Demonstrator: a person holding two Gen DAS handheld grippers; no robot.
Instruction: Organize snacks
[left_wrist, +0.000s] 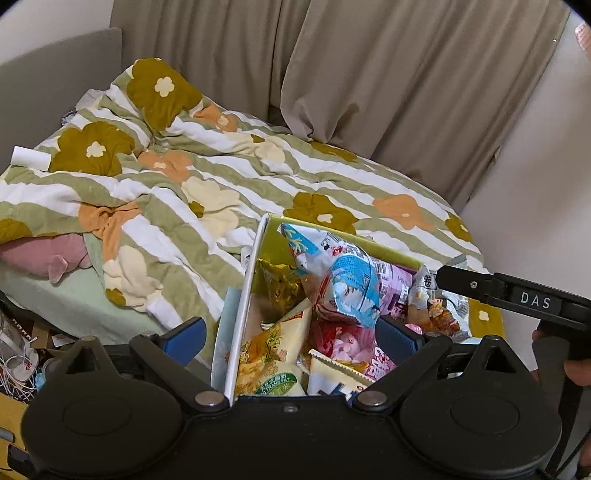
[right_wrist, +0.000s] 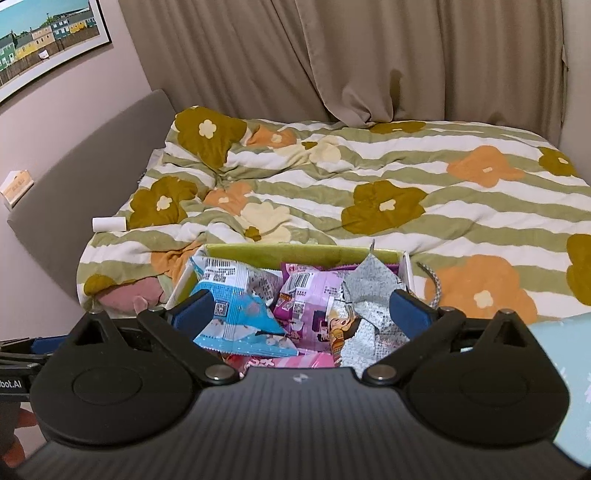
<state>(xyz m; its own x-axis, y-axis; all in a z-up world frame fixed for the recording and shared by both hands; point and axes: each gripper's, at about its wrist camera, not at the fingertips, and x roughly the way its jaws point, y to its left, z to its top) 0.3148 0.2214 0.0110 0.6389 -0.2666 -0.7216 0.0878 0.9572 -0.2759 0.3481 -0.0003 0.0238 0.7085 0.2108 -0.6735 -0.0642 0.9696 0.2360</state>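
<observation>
Lying in the box (right_wrist: 303, 254) on the quilt (right_wrist: 424, 177): blue packet (right_wrist: 236, 314), directly beneath right gripper (right_wrist: 301, 308). Standing spread wide, gripping nothing. Left gripper (left_wrist: 291, 336) also gaping, straddling the box wall.

black tongs (right_wrist: 301, 310), blue pads (right_wrist: 404, 308), silver pivot screws

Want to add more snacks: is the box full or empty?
Nearly full: snack packets pile up to the rim of the box.
</observation>
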